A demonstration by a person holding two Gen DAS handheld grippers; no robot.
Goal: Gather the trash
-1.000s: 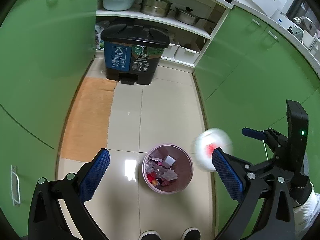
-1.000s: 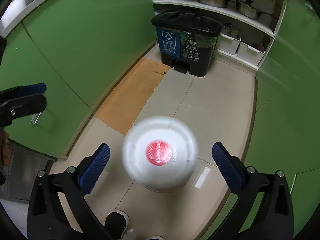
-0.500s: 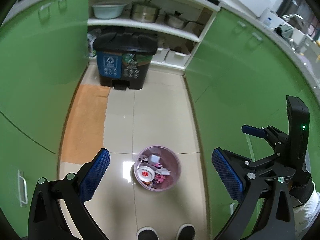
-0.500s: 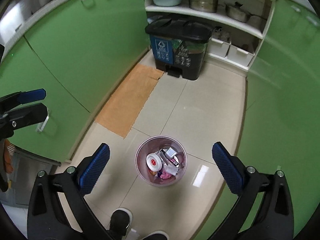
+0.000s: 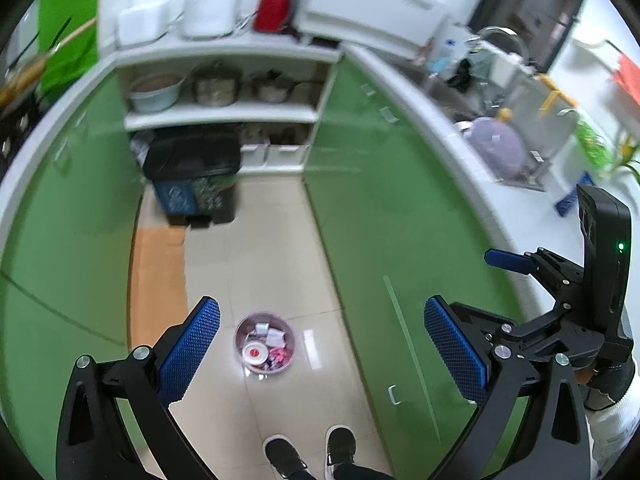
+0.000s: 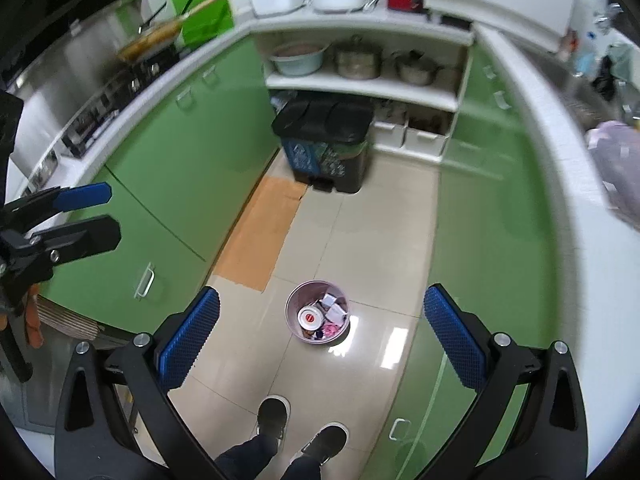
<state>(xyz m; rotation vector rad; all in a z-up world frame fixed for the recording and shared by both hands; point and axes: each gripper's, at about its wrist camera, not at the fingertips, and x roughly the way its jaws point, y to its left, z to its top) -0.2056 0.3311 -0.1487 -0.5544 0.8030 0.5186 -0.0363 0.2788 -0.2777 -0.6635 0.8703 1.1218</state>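
Both grippers, left [image 5: 320, 354] and right [image 6: 320, 344], jaws wide apart, empty, high above bin [image 6: 317, 317]; white cup [image 6: 309, 317] lies inside among trash.

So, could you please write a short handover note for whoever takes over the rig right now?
Left tool: open, empty, held high above the floor.
Right tool: open, empty, also held high.
Small pink bin stands on the floor tiles by your feet, with the white cup with the red lid lying on top of the other trash.
Done: the cup is binned.
Left: look for more trash; none shows on the floor.
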